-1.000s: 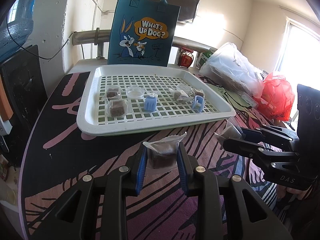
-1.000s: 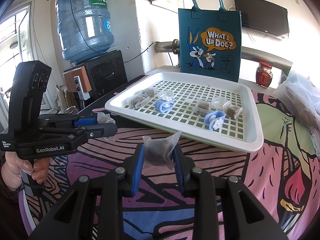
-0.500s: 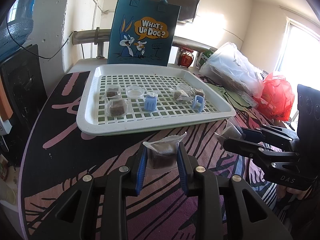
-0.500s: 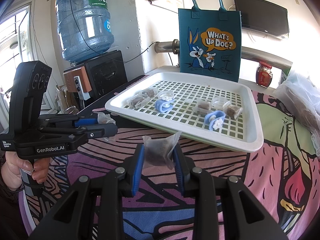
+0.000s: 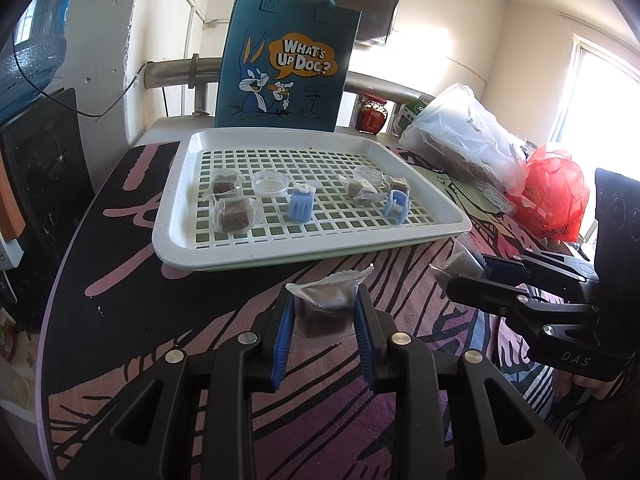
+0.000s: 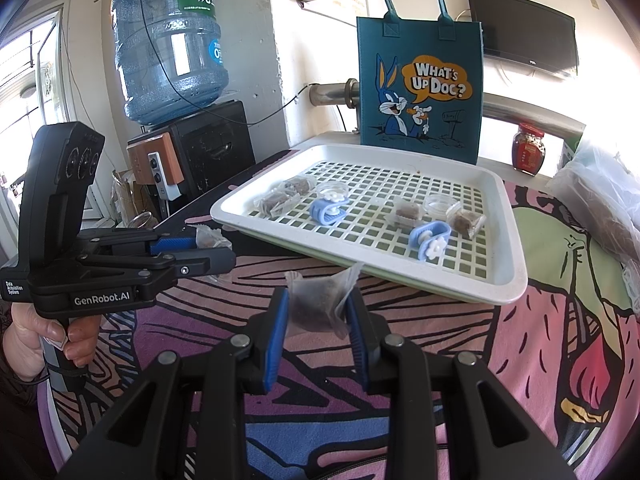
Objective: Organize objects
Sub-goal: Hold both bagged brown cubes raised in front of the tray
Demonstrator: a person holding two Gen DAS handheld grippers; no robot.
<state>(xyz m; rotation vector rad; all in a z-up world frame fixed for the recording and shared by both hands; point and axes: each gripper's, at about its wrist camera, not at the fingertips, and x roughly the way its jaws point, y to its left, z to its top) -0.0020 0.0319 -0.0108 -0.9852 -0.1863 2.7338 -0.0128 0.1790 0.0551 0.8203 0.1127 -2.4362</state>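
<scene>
Left tongs and right tongs are each clenching a wrapped brown cube, holding unchanged above the worktop before the white tray; placement is pending.

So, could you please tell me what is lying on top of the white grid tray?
On the tray: four wrapped brown cubes, two clear round lids, two blue clips. A green layer beneath shows through; the rest is covered.

Printed on upright teal felt tote bag beside cartoon rabbit: "WHAT'S UP DOC?". Read on black handheld left gripper body: "GenRobot.AI"; on black right gripper body: "DAS". Green label of blue water jug: "虎", rest illegible.
</scene>
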